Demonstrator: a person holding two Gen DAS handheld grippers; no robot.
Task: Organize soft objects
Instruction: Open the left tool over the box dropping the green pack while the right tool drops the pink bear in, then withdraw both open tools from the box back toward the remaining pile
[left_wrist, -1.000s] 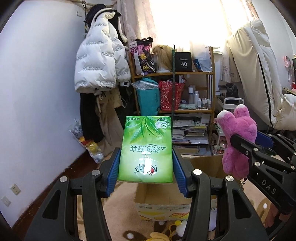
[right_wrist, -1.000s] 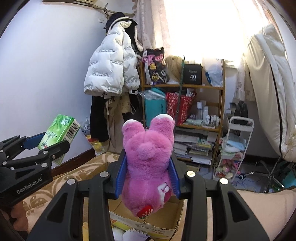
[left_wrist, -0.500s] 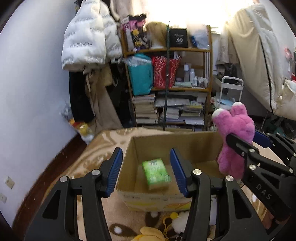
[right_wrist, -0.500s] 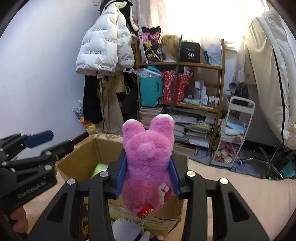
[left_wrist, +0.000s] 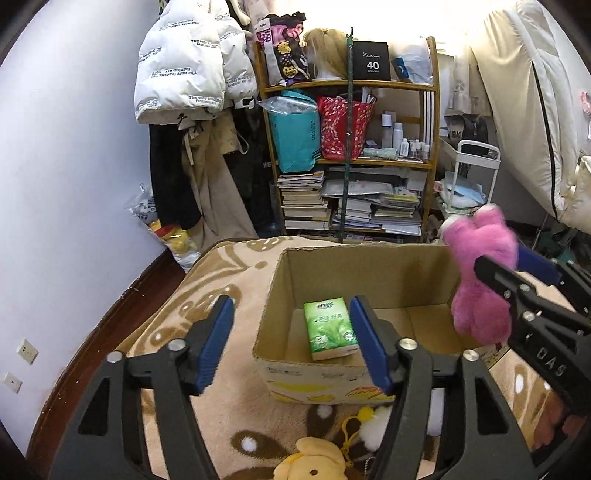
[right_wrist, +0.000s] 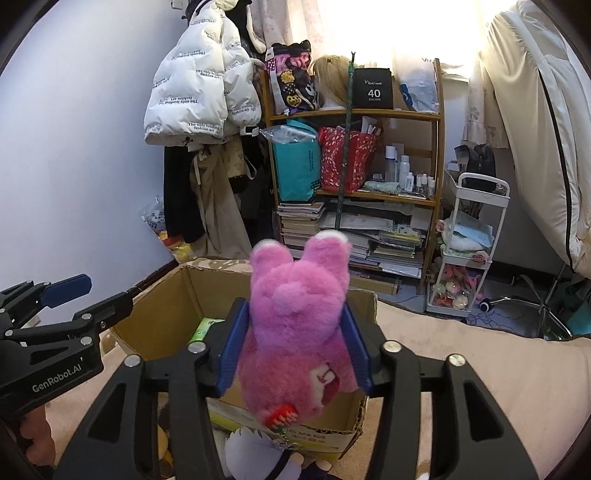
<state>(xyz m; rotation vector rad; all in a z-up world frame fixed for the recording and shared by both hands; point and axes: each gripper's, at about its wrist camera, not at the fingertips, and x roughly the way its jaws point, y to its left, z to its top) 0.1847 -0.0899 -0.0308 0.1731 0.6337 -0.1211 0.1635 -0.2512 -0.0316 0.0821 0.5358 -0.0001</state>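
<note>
Nearest the left wrist camera, a yellow plush toy (left_wrist: 314, 459) and a white pompom (left_wrist: 373, 426) lie on the patterned blanket (left_wrist: 207, 280), just in front of the cardboard box (left_wrist: 317, 380); they look like soft things not yet sorted.

The left claw (left_wrist: 291, 341) hangs above the box's near-left corner, its blue pads spread wide with nothing between them. Inside the box, on the floor toward its left wall, the green tissue pack (left_wrist: 330, 328) lies flat, so that item seems done with.

The right claw (right_wrist: 293, 343) is closed firmly on the pink plush bear (right_wrist: 297, 325), the pads pressing into its sides at mid-body, ears up and the red tag end hanging toward the box's near wall. From the left wrist view the bear sits at the box's right wall, about level with the rim and not yet inside.

The step in hand appears to be depositing the bear. The next move likely calls for carrying it leftward over the bare floor to the right of the tissue pack, lowering past the rim, then spreading the pads. The left claw should stay out of the way, or drop toward the yellow toy.

Beyond the box stand a bookshelf (left_wrist: 354, 155) and hanging coats (left_wrist: 192, 74).
</note>
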